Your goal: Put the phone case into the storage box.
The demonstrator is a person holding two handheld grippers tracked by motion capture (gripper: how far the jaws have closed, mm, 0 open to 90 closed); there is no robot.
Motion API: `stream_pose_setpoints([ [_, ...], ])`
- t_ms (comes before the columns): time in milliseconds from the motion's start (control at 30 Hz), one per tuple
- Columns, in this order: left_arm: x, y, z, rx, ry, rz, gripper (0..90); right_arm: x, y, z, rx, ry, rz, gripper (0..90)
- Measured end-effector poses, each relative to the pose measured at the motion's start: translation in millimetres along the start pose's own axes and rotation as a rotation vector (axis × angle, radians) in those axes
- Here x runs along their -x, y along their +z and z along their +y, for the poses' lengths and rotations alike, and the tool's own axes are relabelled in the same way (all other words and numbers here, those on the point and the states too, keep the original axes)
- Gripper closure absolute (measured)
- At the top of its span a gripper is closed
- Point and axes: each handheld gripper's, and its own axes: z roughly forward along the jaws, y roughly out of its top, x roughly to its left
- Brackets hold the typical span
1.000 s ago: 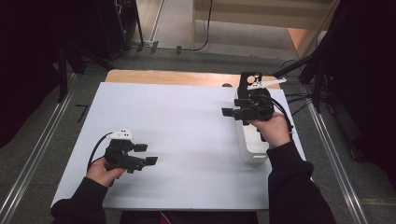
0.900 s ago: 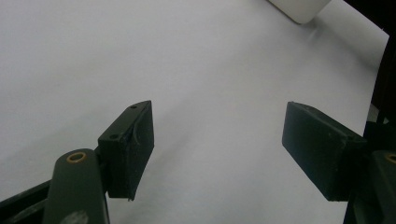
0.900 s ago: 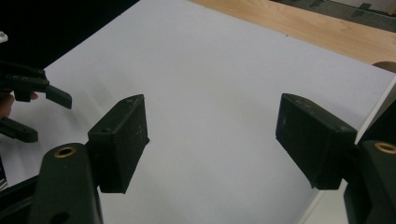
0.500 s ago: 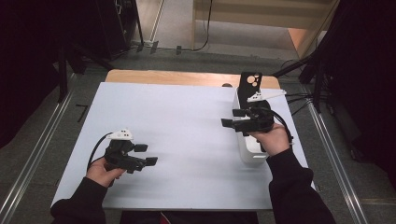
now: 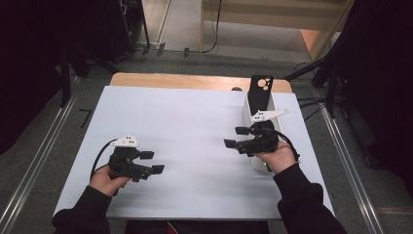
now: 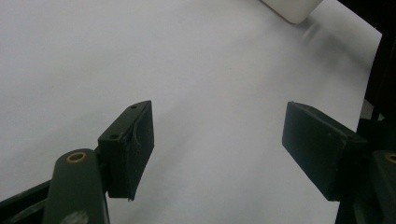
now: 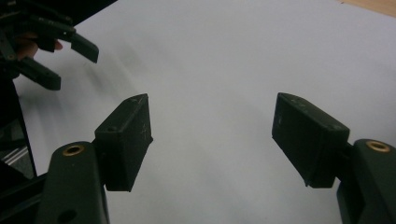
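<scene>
A black phone case [image 5: 260, 90] with round camera cut-outs stands upright at the far end of a long white holder [image 5: 258, 162] on the right side of the white table [image 5: 195, 117]. My right gripper [image 5: 235, 137] hovers beside that holder, pointing left, open with nothing between its pads [image 7: 212, 126]. My left gripper [image 5: 152, 162] rests low near the front left, pointing right, also open and empty [image 6: 217, 135]. A rounded corner of the white holder [image 6: 292, 7] shows at the top of the left gripper view.
A strip of wooden tabletop [image 5: 195, 80] runs along the far edge behind the white sheet. Metal rails [image 5: 39, 161] flank the table on the floor. The left hand's gripper [image 7: 46, 46] shows at the top left of the right gripper view.
My right gripper has come toward the person and lower, away from the phone case, which now stands uncovered. The left gripper has not moved.
</scene>
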Motion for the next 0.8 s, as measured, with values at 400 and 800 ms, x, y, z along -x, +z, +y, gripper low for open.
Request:
stream_pose_setpoints([
  [400, 1.3, -4.1, -5.2, 0.008, -0.002, 0.001, 24.9, -16.2, 7.0, -27.9, -0.015, -0.074, 0.027, 26.4],
  [800, 2.2, -6.2, -6.9, 0.014, -0.003, 0.002, 24.8, -21.0, -2.7, -54.5, -0.004, -0.094, 0.056, 26.4],
])
